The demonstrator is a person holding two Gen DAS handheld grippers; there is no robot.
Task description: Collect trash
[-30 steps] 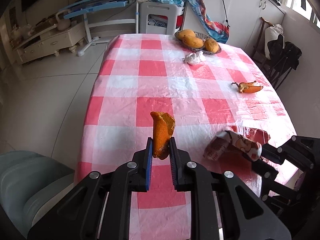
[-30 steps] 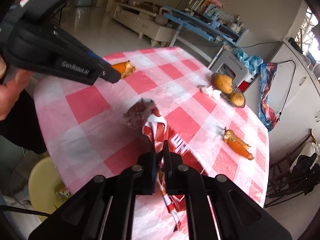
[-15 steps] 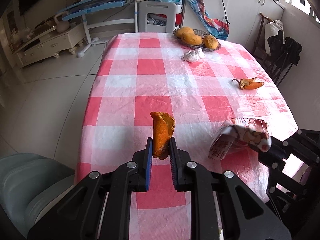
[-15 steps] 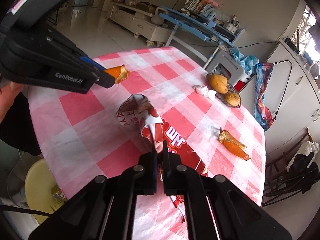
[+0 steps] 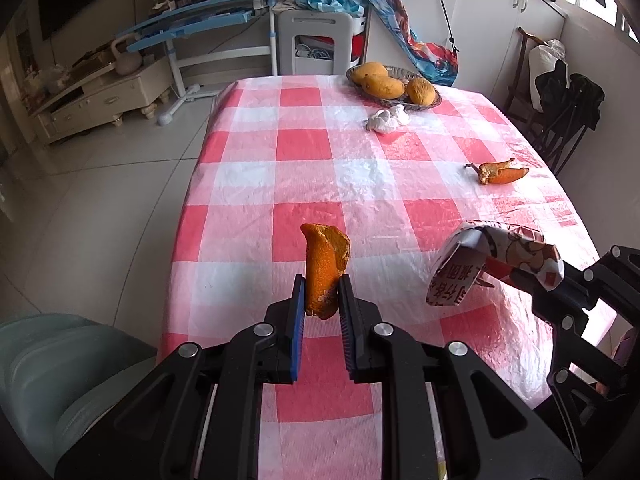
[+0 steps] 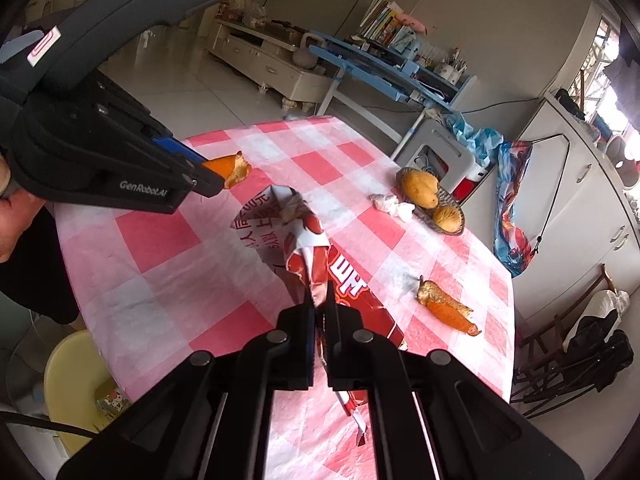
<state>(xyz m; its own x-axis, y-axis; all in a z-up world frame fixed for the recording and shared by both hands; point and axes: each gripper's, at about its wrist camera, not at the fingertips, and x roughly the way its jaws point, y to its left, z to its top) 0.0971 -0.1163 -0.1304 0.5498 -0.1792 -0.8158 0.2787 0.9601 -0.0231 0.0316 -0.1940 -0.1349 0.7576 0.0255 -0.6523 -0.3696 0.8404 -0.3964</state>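
Wrapper (image 5: 496, 264) lifted higher in my right tongs (image 6: 320, 300), pinching it | left tongs (image 5: 322, 300) pinching orange peel (image 5: 326, 268) over bench (image 5: 304, 184)

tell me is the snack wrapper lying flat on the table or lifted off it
Lifted. The right gripper pinches the snack wrapper at one end, and it hangs crumpled above the checked tablecloth, seen from both wrist views.

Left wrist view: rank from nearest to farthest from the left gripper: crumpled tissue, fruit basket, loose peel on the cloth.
From the left gripper, which is shut on an orange peel:
1. Loose peel, right side of the table, mid-depth.
2. Crumpled tissue, farther back, slightly right of centre.
3. Fruit basket, at the far edge, just behind the tissue.
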